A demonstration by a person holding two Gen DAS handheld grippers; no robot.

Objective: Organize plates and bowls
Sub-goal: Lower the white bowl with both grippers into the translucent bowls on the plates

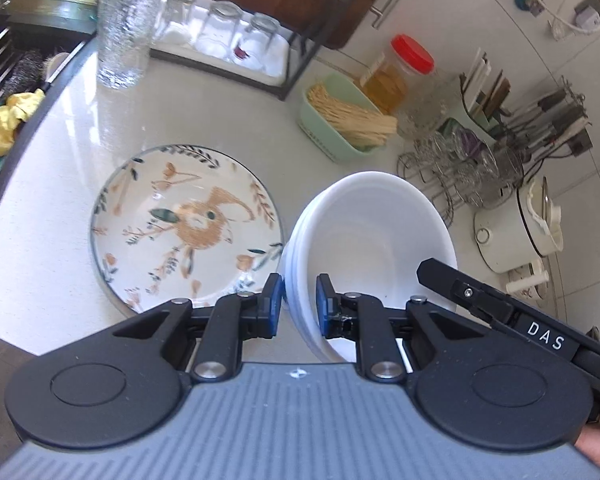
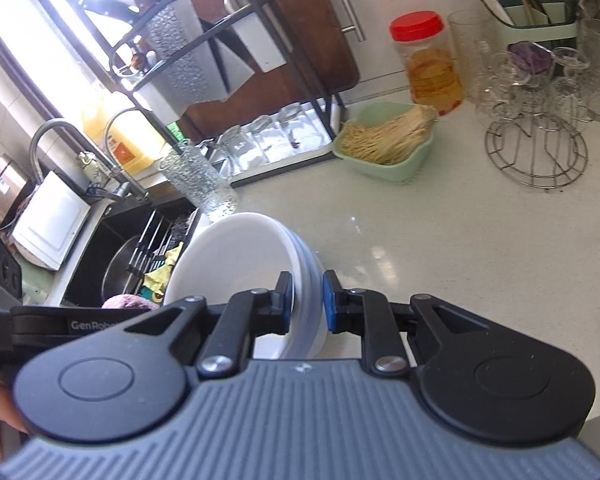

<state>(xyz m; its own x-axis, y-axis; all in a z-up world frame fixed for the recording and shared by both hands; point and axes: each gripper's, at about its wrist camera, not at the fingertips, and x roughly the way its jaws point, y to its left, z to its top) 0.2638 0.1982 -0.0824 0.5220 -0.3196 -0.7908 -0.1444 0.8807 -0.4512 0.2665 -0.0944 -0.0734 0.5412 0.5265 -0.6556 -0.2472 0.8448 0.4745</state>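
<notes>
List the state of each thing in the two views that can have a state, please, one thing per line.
left gripper: shut on the rim of the white bowls
right gripper: shut on the opposite rim
white bowls: stacked, empty, tilted, held by both grippers
patterned plate: flat on the counter, empty
tall glass: upright, empty
red-lidded jar: closed, upright
green tub: open, full of sticks

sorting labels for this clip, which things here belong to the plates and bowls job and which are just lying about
Belong to the job:
white bowls, stacked, gripped at the rim by both grippers (left, right)
patterned plate, flat on the counter

Just lying about:
tall glass
green tub of sticks
red-lidded jar
yellow cloth
</notes>
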